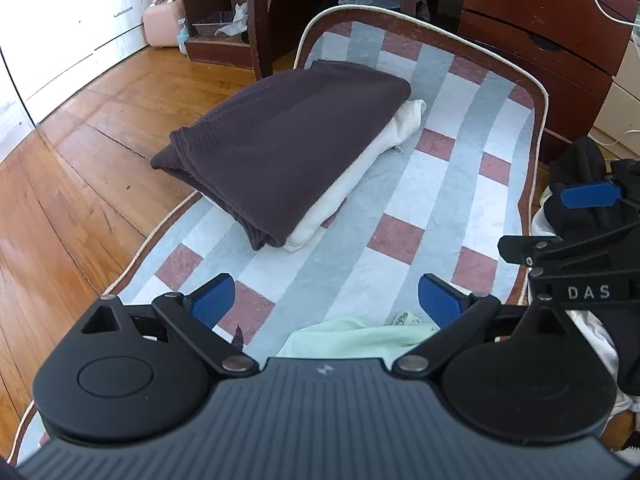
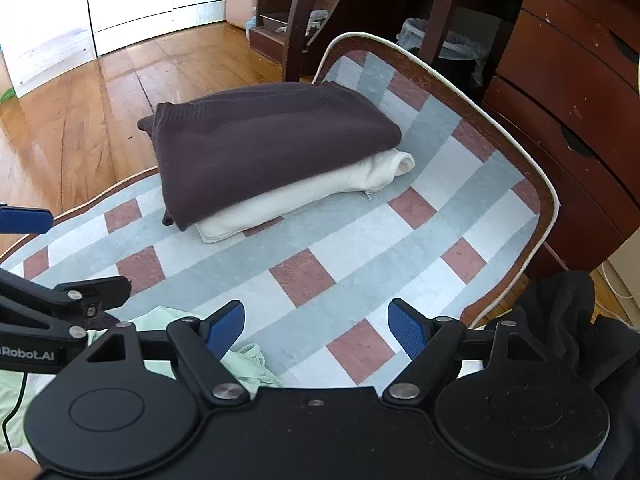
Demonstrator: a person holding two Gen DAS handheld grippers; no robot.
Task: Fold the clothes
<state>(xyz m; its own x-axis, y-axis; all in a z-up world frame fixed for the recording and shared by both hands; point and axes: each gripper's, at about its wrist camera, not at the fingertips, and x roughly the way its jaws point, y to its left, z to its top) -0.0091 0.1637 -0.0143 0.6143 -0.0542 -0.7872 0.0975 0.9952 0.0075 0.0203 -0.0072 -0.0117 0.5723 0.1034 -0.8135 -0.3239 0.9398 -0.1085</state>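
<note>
While your left gripper (image 1: 326, 300) and right gripper (image 2: 316, 328) both hang wide open and empty at the bottom of their frames, the folded brown sweater (image 1: 280, 140) sits atop a folded white garment (image 1: 360, 184) mid-frame on the checked rug (image 1: 440, 184); a pale green garment (image 1: 352, 340) lies just beneath your fingers.

The right gripper (image 2: 316, 330) hung with its blue pads spread wide above the checked mat (image 2: 360, 240). At eleven o'clock a folded dark sweater (image 2: 264, 140) lay stacked on a folded white garment (image 2: 320, 196). A pale green garment (image 2: 248, 364) sat at seven o'clock, black clothing (image 2: 560, 320) at four o'clock.
</note>
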